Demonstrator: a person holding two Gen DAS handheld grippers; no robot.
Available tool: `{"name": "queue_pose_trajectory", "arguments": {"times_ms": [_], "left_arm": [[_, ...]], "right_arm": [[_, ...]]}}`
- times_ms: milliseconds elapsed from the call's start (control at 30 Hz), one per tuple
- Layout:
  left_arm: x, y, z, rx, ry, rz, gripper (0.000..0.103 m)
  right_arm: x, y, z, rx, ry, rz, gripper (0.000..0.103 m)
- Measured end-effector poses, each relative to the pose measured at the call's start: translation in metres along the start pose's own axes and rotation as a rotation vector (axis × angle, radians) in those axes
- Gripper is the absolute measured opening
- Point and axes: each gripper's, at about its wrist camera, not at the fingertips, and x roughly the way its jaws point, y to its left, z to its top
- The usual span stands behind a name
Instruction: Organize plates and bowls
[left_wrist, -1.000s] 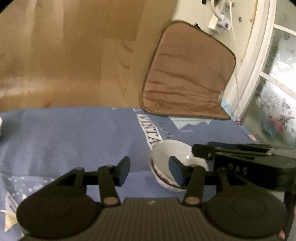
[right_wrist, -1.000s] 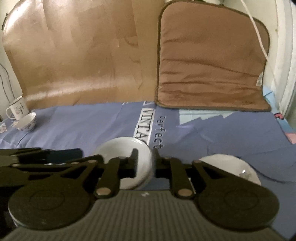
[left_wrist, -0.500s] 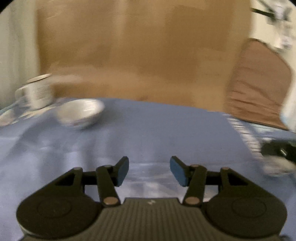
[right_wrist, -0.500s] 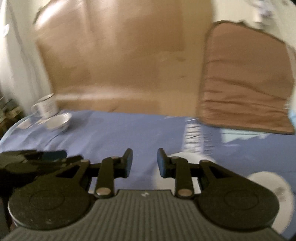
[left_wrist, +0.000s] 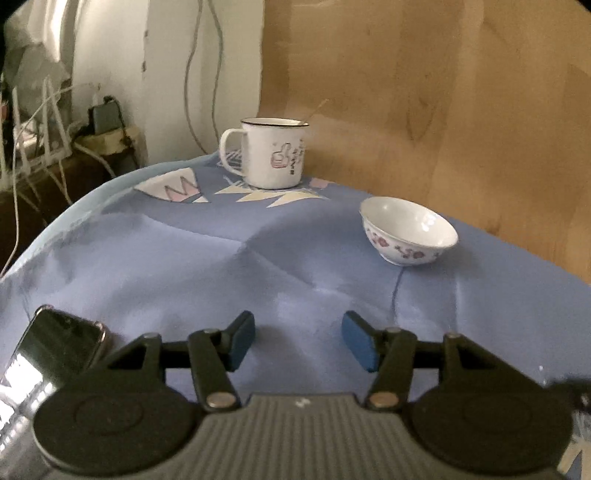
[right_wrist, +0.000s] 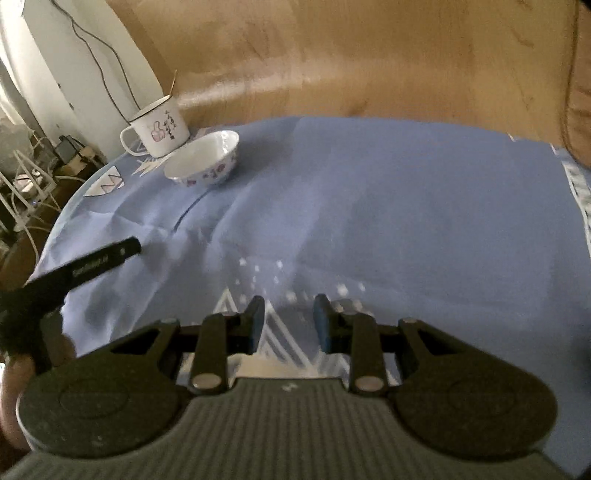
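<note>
Left tongs (left_wrist: 298, 339) just been opening, partly apart, empty, right tongs (right_wrist: 289, 323) narrower, empty, floral bowl (left_wrist: 408, 230) beyond both, phone (left_wrist: 55, 354) only in left view

One floral bowl (left_wrist: 408, 230), one enamel mug (left_wrist: 271, 152), one phone (left_wrist: 55, 345), two hand-held grippers (left_wrist: 298, 339).

Each gripper, left gripper (left_wrist: 298, 341) and right gripper (right_wrist: 289, 321), has black linkage arms with silver pivot rivets, two round black discs and a grey ribbed housing bearing a small white mark; the fingers (left_wrist: 242, 341) carry blue pads, and the left finger's outer side bears faint pale lettering
</note>
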Motion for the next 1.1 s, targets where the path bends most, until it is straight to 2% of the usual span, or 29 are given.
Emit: {"name": "queue_pose_trajectory", "arguments": {"times_ms": [167,267,333,500,700,867,1100], "left_arm": [[-0.001,-0.003,-0.002,0.023,-0.002,-0.016,0.054],[-0.001,-0.003,-0.003,0.019,-0.002,-0.027,0.056],[-0.001,-0.003,-0.003,0.021,-0.003,-0.032,0.057],[-0.003,-0.005,-0.003,0.032,-0.006,-0.033,0.058],[-0.004,-0.007,-0.004,0.044,-0.011,-0.029,0.061],[-0.007,-0.010,-0.005,0.061,-0.035,-0.027,0.073],[-0.009,-0.012,-0.005,0.076,-0.051,-0.028,0.078]], "right_arm": [[0.016,0.013,-0.005,-0.049,-0.122,-0.058,0.033],[0.026,0.021,-0.013,-0.130,-0.206,-0.109,0.035],[0.026,0.026,-0.014,-0.167,-0.204,-0.115,0.043],[0.025,0.012,-0.008,-0.096,-0.215,-0.071,0.044],[0.018,0.009,-0.013,-0.059,-0.228,-0.067,0.044],[0.017,0.009,-0.015,-0.043,-0.242,-0.086,0.048],[0.014,0.005,-0.015,-0.021,-0.253,-0.092,0.050]]}}
